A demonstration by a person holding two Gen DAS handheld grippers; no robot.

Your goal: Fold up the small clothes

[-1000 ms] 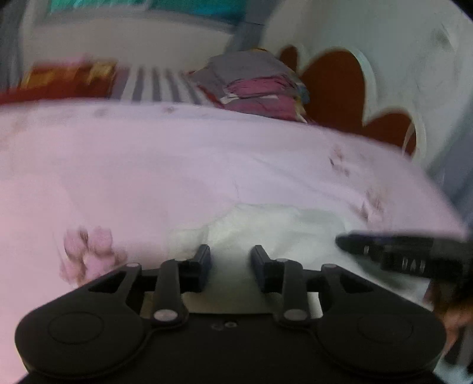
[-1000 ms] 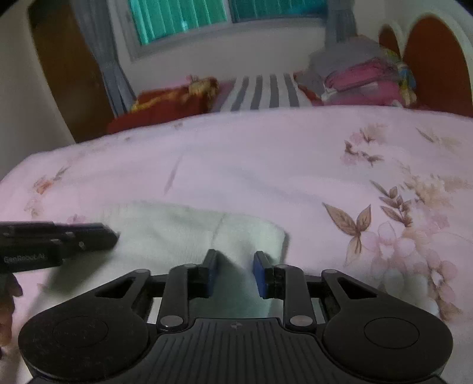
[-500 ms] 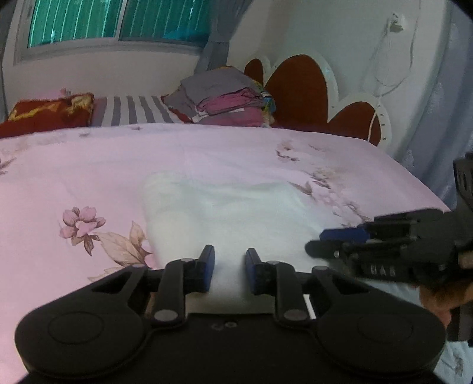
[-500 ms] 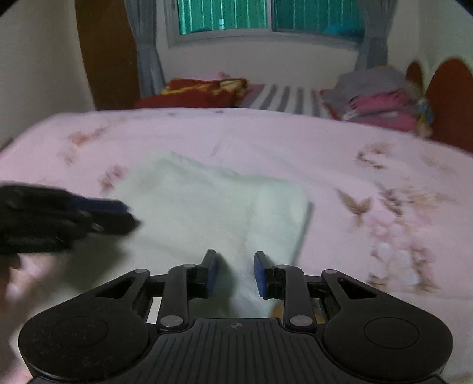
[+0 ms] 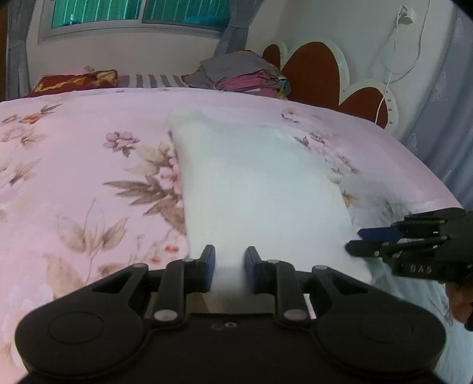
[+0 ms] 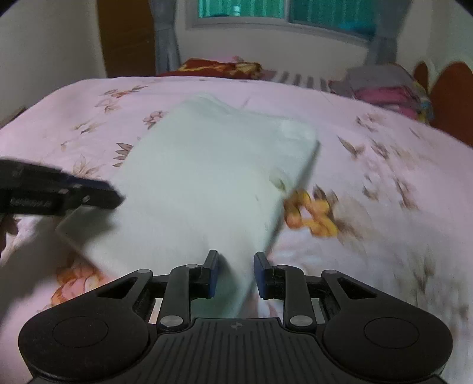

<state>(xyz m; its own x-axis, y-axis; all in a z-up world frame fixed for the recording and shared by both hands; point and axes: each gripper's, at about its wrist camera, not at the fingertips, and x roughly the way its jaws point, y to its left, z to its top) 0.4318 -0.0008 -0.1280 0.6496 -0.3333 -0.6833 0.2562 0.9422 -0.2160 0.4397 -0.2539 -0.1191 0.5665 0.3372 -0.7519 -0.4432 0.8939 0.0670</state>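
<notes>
white garment (image 5: pixel 260 192): we see soft matt cloth, faintly fuzzy | bedsheet (image 5: pixel 88 165): smooth matt cotton-like cloth, floral print | left gripper (image 5: pixel 227 265): matt black plastic, blue pads, small bright metal pins | right gripper (image 6: pixel 235 273): same, with ribbed plastic housing | headboard (image 5: pixel 313 73): we read it as smooth, slightly glossy

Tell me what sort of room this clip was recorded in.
Most likely a bedroom: a pink floral bedsheet covers a bed with a red scalloped headboard, and a red patterned pillow lies beside a stack of folded clothes under a curtained window.
</notes>
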